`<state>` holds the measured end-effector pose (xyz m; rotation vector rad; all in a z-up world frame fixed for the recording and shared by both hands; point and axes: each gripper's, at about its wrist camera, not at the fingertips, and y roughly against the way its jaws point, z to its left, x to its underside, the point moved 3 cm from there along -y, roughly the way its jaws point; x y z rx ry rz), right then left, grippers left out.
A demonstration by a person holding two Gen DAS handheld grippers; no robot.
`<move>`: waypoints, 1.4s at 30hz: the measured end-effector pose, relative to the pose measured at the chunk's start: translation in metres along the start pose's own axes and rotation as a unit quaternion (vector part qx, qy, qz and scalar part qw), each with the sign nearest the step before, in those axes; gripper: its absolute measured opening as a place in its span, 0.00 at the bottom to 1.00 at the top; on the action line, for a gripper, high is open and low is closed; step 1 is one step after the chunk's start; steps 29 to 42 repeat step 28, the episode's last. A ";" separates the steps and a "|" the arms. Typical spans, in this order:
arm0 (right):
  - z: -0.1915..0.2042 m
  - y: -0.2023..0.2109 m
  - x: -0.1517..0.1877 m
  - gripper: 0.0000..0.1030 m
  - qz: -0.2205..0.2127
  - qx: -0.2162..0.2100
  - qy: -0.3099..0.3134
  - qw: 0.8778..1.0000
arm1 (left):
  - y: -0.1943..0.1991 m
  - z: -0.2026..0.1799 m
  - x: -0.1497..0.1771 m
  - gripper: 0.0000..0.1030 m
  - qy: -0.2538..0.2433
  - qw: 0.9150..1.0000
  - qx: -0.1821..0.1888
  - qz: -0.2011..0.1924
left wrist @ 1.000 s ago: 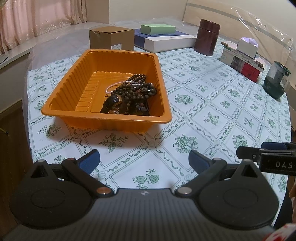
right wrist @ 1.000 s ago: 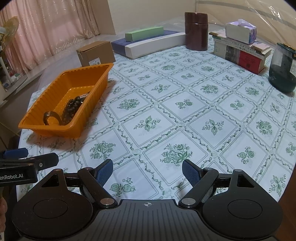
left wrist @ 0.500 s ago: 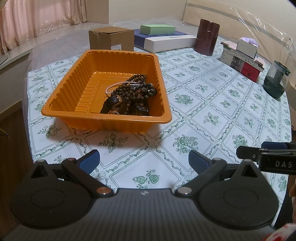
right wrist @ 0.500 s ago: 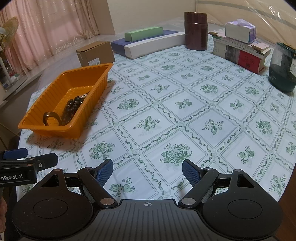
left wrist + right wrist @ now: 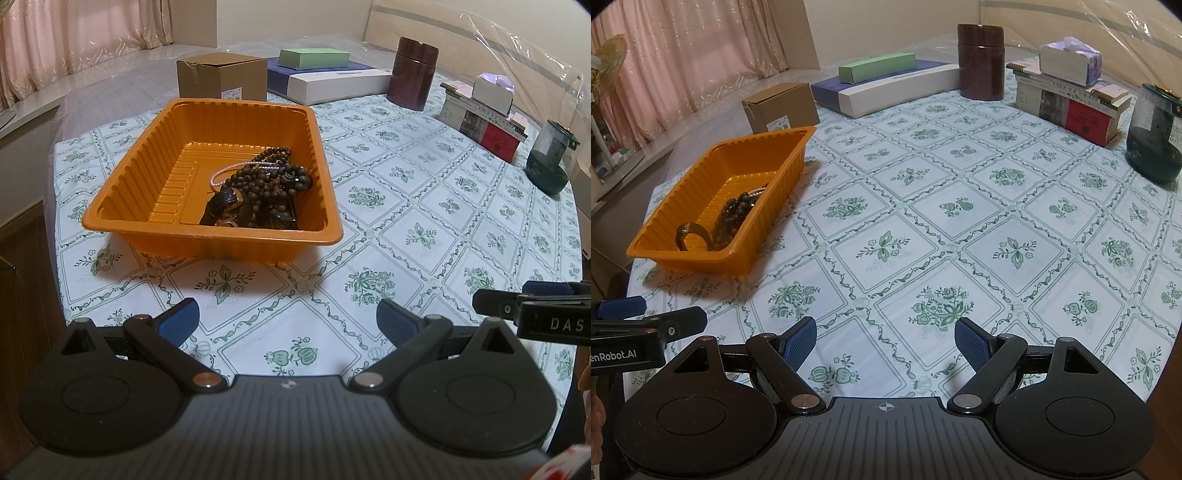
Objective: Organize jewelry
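Observation:
An orange plastic tray (image 5: pixel 147 206) stands on the patterned tablecloth at the table's left side; it also shows in the right wrist view (image 5: pixel 687 206). In its right near corner lies a heap of jewelry (image 5: pixel 258 192): dark bead strings, a thin pearl chain (image 5: pixel 229 173) and a brown bangle (image 5: pixel 692 234). My left gripper (image 5: pixel 288 321) is open and empty, low over the cloth in front of the tray. My right gripper (image 5: pixel 884 341) is open and empty, to the right of the left one, over bare cloth.
Along the table's far edge stand a cardboard box (image 5: pixel 221 79), flat boxes (image 5: pixel 332 79) with a green box on top, a brown canister (image 5: pixel 415 72), a stack of books (image 5: pixel 484 122) with a tissue box, and a dark glass jar (image 5: pixel 550 162). The table edge drops off at left.

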<state>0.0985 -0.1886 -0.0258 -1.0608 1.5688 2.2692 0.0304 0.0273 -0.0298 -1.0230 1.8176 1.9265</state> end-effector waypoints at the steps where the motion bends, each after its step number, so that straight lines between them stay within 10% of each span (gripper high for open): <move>1: 0.000 0.000 0.000 0.79 0.000 0.000 0.000 1.000 | 0.000 0.000 0.000 0.99 0.000 1.000 0.000 0.000; 42: 0.000 -0.001 0.000 0.79 0.000 -0.001 0.000 1.000 | 0.000 -0.001 -0.002 0.99 -0.003 1.000 0.003 -0.008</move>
